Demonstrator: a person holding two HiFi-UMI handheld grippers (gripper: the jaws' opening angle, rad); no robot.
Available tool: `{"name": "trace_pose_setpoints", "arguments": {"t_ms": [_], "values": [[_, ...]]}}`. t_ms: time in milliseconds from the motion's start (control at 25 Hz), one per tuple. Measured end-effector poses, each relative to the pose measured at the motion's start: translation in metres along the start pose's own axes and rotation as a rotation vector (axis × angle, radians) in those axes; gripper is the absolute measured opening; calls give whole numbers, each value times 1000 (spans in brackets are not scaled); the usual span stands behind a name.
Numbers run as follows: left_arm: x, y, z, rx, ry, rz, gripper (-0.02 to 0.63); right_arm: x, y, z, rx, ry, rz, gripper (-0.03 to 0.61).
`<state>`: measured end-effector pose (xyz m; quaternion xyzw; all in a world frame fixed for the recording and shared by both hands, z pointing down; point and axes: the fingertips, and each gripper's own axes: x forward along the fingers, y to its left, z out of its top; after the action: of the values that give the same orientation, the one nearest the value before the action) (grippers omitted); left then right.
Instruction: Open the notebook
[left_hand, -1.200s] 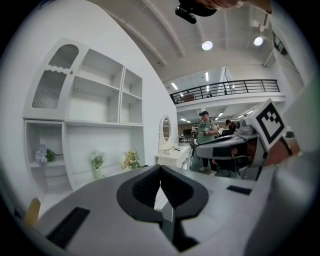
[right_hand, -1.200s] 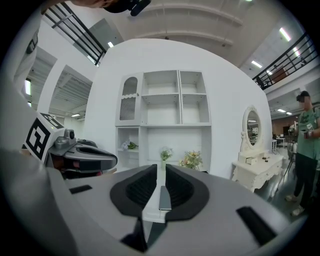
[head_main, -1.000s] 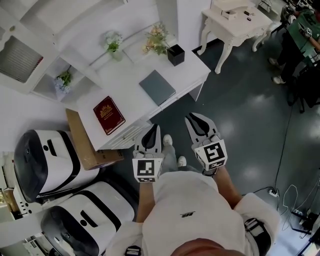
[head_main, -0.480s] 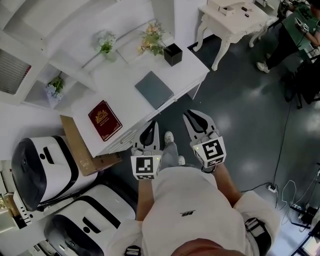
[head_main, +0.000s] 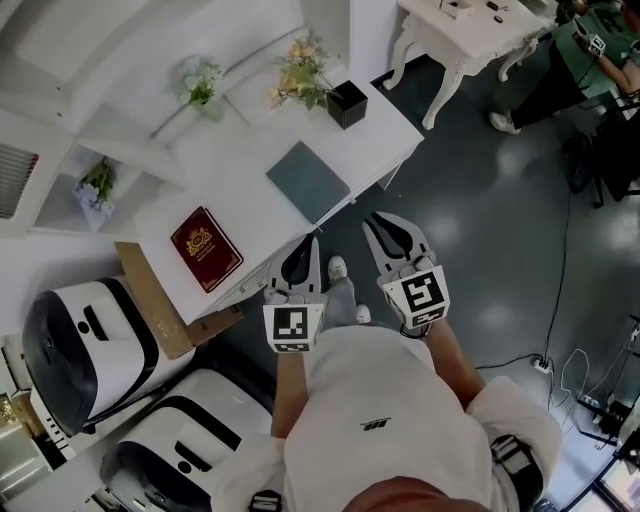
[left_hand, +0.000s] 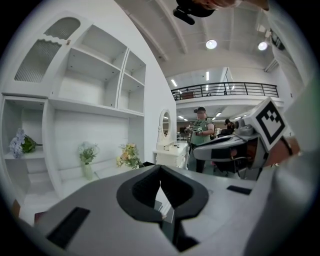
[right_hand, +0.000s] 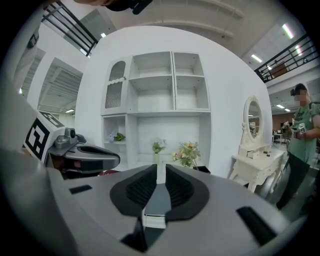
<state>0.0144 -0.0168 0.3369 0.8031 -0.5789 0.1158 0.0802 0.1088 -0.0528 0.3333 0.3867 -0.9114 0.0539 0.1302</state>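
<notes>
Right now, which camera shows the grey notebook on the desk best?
The head view: the grey notebook lies closed on the desk, fully visible. The right gripper view catches only a grey strip between its jaws; the left gripper view barely shows it.

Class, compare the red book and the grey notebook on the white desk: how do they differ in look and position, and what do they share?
The red book has a dark red cover with a gold emblem; the grey notebook is plain grey-blue. The red book lies toward the left end of the desk, while the grey notebook lies nearer the right end, by the black holder. Both lie flat and closed.
</notes>
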Motion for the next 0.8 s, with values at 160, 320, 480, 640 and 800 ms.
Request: {"name": "trace_pose_setpoints", "arguments": {"t_ms": [160,320,480,640,800], "values": [[19,9,-6,-7,17,-21,0,20,-8,-7,7,27,-9,37],[37,18,-13,-13,35,-40,0,39,-15,-14,14,55,-15,37],[55,26,-22,-25,54,-62,0,58,-21,-25,26,85,-17,37],[71,34,-32,-32,75,-80,0,75,-26,-38,40,116,-18,37],[87,42,-41,-44,96,-100,0,91,-32,-50,48,149,-25,37]]}}
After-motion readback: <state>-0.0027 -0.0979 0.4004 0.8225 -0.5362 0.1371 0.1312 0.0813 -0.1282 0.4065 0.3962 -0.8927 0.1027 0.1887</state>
